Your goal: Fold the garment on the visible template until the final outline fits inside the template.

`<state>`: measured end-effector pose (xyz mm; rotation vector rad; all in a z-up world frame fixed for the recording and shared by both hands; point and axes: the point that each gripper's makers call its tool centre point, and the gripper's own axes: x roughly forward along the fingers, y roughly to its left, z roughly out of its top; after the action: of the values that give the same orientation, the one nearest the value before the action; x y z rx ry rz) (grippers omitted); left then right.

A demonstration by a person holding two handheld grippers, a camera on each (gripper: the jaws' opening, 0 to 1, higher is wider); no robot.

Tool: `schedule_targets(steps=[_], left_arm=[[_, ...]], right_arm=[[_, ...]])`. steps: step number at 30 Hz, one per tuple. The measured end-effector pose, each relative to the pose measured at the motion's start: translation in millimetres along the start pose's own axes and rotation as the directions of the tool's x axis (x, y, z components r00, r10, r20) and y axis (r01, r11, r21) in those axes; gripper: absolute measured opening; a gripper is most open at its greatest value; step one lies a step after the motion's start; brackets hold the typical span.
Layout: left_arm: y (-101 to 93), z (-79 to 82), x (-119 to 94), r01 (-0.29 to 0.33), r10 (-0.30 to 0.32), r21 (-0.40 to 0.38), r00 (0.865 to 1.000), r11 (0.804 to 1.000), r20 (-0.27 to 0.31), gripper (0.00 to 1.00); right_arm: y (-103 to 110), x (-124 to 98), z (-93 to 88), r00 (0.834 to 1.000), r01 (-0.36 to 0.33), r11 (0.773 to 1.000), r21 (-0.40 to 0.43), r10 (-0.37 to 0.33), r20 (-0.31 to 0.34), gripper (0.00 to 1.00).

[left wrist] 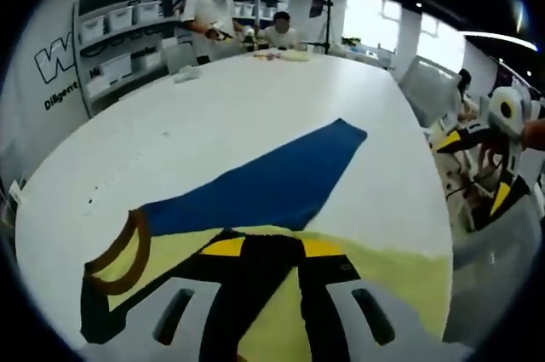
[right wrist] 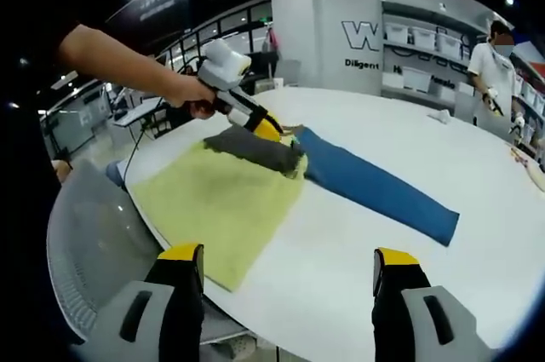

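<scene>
While the left gripper (right wrist: 271,130) is pinching the garment's (right wrist: 255,150) dark folded edge over the yellow template (right wrist: 217,200), jaws closed on cloth, the blue sleeve (right wrist: 375,183) is lying out across the white table (right wrist: 358,285). Right gripper (right wrist: 288,281) is hovering wide open, holding nothing.

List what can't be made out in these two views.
- Garment type and full outline: bunched dark fabric, partly behind the left tool in the right gripper view; cut by the bottom edge and the left tool in the left gripper view.
- Left tool's grip: tips blurred against the dark fabric.
- Yellow template: its near edge overhangs the table rim.
- Blue cloth: nearest end hidden under the garment.
</scene>
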<state>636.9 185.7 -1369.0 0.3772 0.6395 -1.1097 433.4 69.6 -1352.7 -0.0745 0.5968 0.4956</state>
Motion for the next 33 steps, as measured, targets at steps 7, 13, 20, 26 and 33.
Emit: schedule_targets(steps=[7, 13, 20, 26, 33], left_arm=[[7.2, -11.6, -9, -0.009, 0.009, 0.005, 0.999, 1.000, -0.032, 0.29], [11.3, -14.8, -19, -0.024, 0.024, 0.005, 0.999, 1.000, -0.035, 0.30], [18.5, -22.7, -35, -0.044, 0.044, 0.002, 0.999, 0.999, -0.031, 0.36], [26.4, -30.6, -48, -0.069, 0.068, -0.018, 0.997, 0.997, -0.046, 0.46], [31.3, -41.9, -66, -0.098, 0.097, -0.016, 0.994, 0.995, -0.045, 0.60]], right_arm=[[2, 2, 1.8, 1.000, -0.004, 1.000, 0.003, 0.004, 0.006, 0.80], [3, 6, 3.0, 1.000, -0.011, 1.000, -0.004, 0.011, 0.003, 0.80], [-2, 9, 4.2, 1.000, -0.007, 1.000, -0.016, 0.007, -0.001, 0.80], [-8, 10, 5.9, 1.000, -0.002, 1.000, -0.016, 0.002, -0.001, 0.79], [-15, 15, 9.0, 1.000, 0.004, 1.000, -0.006, -0.004, 0.004, 0.79]])
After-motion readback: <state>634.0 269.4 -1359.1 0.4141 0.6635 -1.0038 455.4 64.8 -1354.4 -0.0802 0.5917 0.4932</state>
